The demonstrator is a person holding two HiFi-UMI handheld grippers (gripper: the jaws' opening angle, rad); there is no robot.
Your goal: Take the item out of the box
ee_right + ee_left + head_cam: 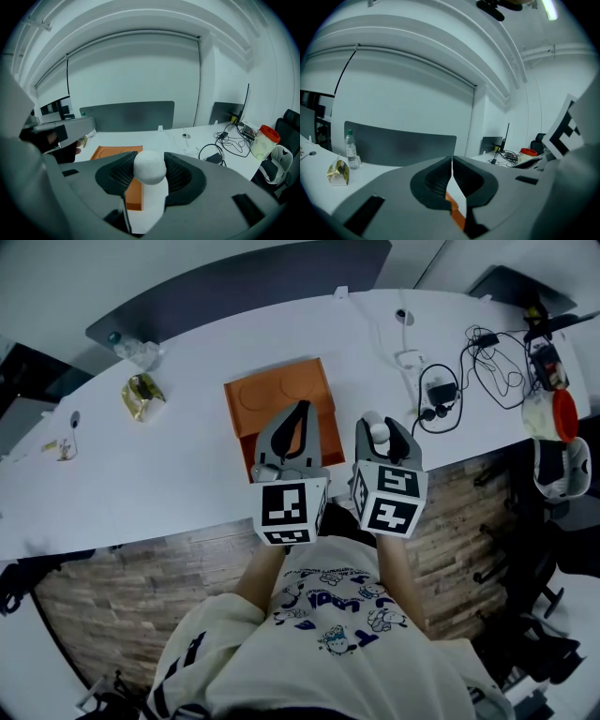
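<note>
An orange box (281,397) lies open on the white table (169,474), just ahead of both grippers. My right gripper (382,426) is shut on a white item with a rounded top (376,430), held to the right of the box and above the table. In the right gripper view the white item (149,168) fills the gap between the pads of that gripper (150,161), with the box (117,152) to its left. My left gripper (302,410) hovers over the box's near side, jaws shut and empty; in its own view the gripper (452,165) has a sliver of the orange box (455,209) below it.
A water bottle (131,351) and a yellow snack packet (142,396) sit at the far left of the table. Cables with a charger (441,390) and a red-lidded container (553,414) lie at the right. A dark panel (244,287) runs behind the table.
</note>
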